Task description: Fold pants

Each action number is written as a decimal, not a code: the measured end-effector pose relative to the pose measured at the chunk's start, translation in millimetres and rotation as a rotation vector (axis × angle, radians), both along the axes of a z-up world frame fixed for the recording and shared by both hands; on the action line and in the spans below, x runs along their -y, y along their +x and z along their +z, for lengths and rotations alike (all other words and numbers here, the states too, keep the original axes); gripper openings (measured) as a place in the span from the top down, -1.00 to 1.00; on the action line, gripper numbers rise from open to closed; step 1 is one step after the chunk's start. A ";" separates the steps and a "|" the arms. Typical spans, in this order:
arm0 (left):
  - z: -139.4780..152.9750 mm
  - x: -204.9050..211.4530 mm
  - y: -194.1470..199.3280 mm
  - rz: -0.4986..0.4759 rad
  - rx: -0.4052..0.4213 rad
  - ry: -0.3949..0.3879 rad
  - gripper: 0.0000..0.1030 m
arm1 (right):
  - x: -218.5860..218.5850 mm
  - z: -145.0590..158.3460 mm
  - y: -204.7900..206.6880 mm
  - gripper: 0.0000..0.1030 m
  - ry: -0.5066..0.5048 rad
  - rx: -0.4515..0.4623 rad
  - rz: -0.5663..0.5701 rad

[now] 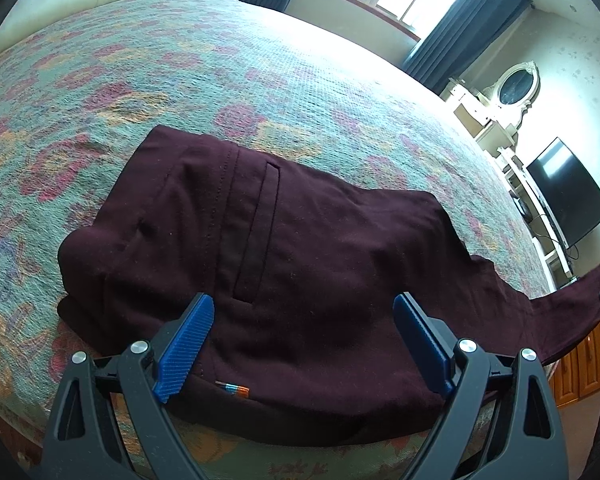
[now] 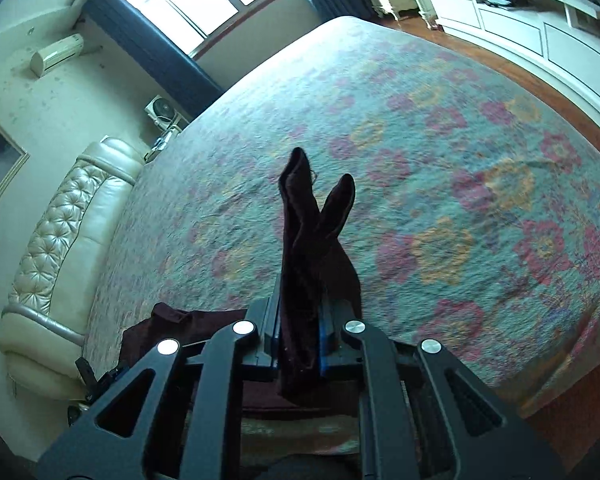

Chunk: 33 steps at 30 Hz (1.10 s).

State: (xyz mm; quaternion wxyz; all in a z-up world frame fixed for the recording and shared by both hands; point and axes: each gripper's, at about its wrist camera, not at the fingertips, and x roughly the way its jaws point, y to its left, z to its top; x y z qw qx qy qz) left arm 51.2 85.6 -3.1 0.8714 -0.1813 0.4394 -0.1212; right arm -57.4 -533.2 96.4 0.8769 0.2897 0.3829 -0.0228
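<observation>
- pants (image 1: pixel 300 248): maroon, lying on the flowered bedspread (image 1: pixel 140 80), one leg trailing right
- left gripper (image 1: pixel 304 320): jaws wide apart over the pants, gripping nothing
- right gripper (image 2: pixel 300 332): clamped on the leg ends, lifted off the bed

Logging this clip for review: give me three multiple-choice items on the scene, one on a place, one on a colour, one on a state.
1. Where do the pants lie?
A. on a wooden floor
B. on the floral bedspread
C. on a chair

2. What colour are the pants?
A. dark maroon
B. light grey
C. bright yellow

3. How is the right gripper?
A. wide open, empty
B. shut on pants fabric
C. holding a hanger

Answers: B, the bedspread surrounds them; A, the cloth is wine-dark in both views; B, its pads clamp a strip of fabric, while the left gripper stands open.
</observation>
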 end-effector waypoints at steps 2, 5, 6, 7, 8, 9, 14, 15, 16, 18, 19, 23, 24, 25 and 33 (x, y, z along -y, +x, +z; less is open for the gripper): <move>-0.1 -1.2 -1.6 -0.006 0.010 -0.005 -0.75 | -25.8 5.3 5.6 0.76 -0.028 0.003 0.042; 0.1 -1.2 -3.1 -0.019 0.022 -0.002 -0.75 | -68.1 9.0 17.8 0.76 -0.060 -0.006 0.109; 0.2 -1.1 -3.5 -0.022 0.026 -0.002 -0.75 | -83.6 6.3 24.8 0.76 -0.073 -0.012 0.130; 0.0 -1.2 -4.1 -0.024 0.030 -0.004 -0.75 | -96.5 2.7 29.6 0.76 -0.084 -0.022 0.145; -0.4 -2.0 -4.4 -0.026 0.033 -0.007 -0.75 | -107.6 -2.5 35.1 0.76 -0.089 -0.035 0.162; -0.7 -3.2 -4.4 -0.025 0.036 -0.015 -0.75 | -120.0 -9.1 41.0 0.76 -0.089 -0.047 0.175; -2.7 -14.5 -3.2 -0.014 0.041 -0.086 -0.75 | -176.3 -44.4 63.3 0.76 -0.151 -0.123 0.237; -3.5 -17.0 -3.3 -0.012 0.044 -0.107 -0.75 | -186.5 -53.4 67.4 0.76 -0.171 -0.139 0.247; -4.2 -19.5 -3.2 -0.010 0.046 -0.125 -0.75 | -194.1 -62.6 71.2 0.76 -0.178 -0.152 0.253; -5.0 -24.0 -3.1 -0.004 0.045 -0.157 -0.75 | -210.1 -79.2 77.4 0.76 -0.198 -0.180 0.266; -5.3 -25.3 -3.2 -0.002 0.044 -0.168 -0.75 | -218.0 -85.7 79.6 0.76 -0.226 -0.195 0.273; -5.9 -28.0 -2.2 0.006 0.044 -0.193 -0.75 | -244.1 -111.9 85.4 0.76 -0.294 -0.241 0.298; -5.7 -27.4 -2.4 0.005 0.046 -0.188 -0.75 | -248.2 -117.0 86.5 0.76 -0.309 -0.246 0.302; -5.5 -26.6 -2.8 0.004 0.047 -0.183 -0.75 | -252.0 -120.8 87.0 0.76 -0.317 -0.254 0.304; -4.2 -20.1 -4.1 0.000 0.063 -0.131 -0.75 | -278.9 -142.7 87.6 0.75 -0.364 -0.294 0.319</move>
